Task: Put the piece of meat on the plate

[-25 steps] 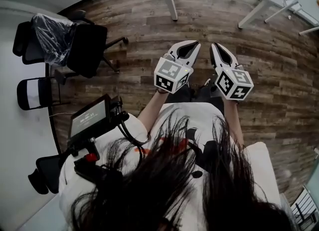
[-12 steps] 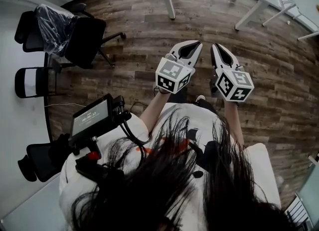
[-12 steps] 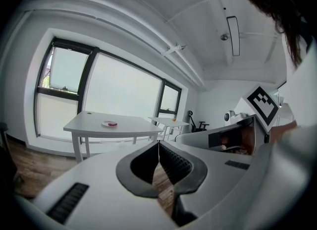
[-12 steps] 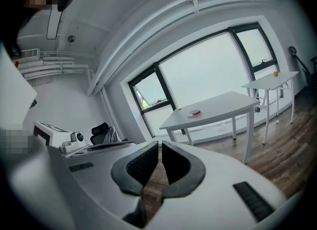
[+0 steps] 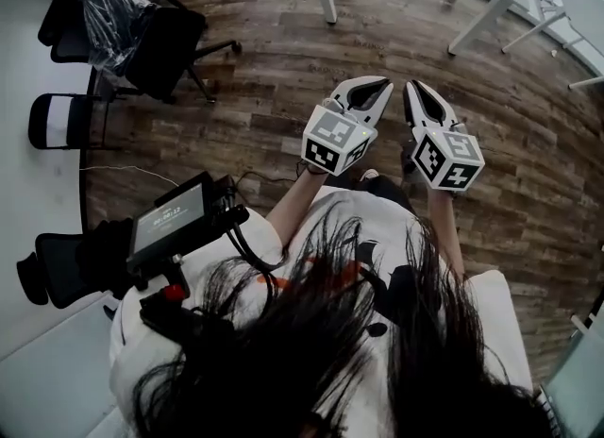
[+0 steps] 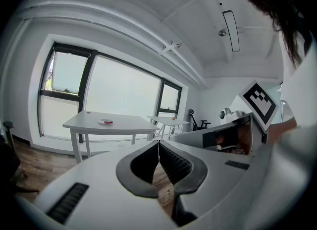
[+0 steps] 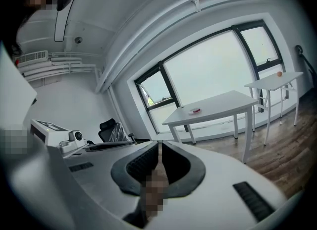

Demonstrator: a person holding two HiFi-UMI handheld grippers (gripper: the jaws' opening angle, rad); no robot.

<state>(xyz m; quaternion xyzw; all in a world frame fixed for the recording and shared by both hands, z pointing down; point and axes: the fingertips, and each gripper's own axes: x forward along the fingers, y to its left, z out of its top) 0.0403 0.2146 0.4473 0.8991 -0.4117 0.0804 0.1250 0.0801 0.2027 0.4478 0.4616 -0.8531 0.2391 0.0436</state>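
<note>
Left gripper view: left gripper (image 6: 158,142) and right gripper (image 7: 160,143) fingers together, empty; far plate (image 6: 102,121) with red piece (image 6: 107,122), direction unreadable.

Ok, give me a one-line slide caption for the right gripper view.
Right hand-held gripper, jaws shut and empty, faces a white table bearing a small plate by a large window.

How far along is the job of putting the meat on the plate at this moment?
Done: nothing visible. In hand: nothing; the left gripper and the right gripper are both shut and empty, above the wooden floor. Left: apparently the whole job. A small plate with something red on it sits on a distant white table; whether that is the meat, I cannot tell.
</note>
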